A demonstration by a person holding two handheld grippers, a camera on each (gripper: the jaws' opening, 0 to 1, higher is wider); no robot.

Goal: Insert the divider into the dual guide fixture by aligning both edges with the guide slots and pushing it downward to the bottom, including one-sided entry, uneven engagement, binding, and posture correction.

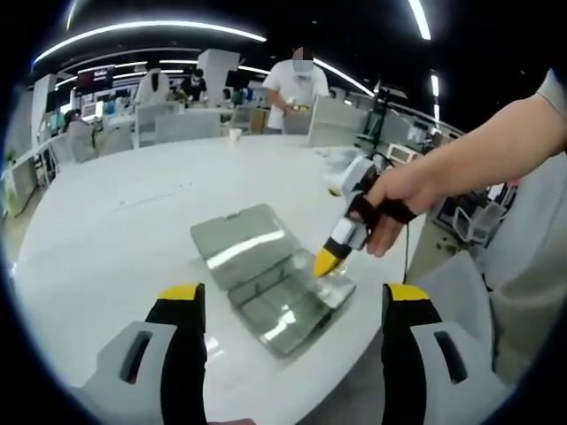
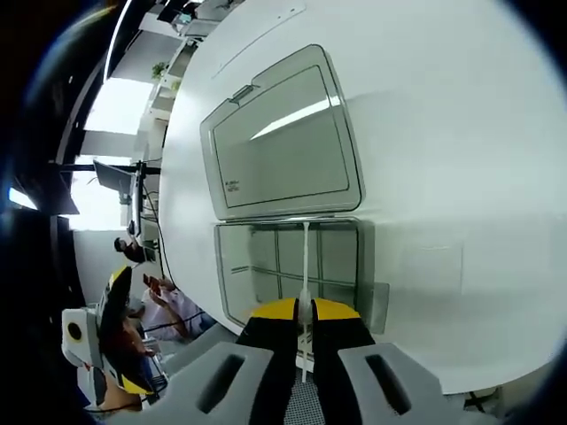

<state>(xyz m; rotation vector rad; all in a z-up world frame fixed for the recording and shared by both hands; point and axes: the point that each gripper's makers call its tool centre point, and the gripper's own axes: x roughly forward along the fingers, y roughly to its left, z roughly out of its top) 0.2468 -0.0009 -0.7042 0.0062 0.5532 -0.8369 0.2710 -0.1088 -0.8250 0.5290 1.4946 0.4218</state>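
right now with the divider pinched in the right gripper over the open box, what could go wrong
1. The right gripper pinches the thin divider by its top edge alone, so it may tilt, catch one guide slot first and bind.
2. The clear box sits near the table edge, and the left gripper hangs open, not bracing it, so a hard push might shift the box.

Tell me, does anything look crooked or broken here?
Nothing stands out. The clear box sits flat on the white table with its lid open, and the right gripper holds the thin divider straight above it.
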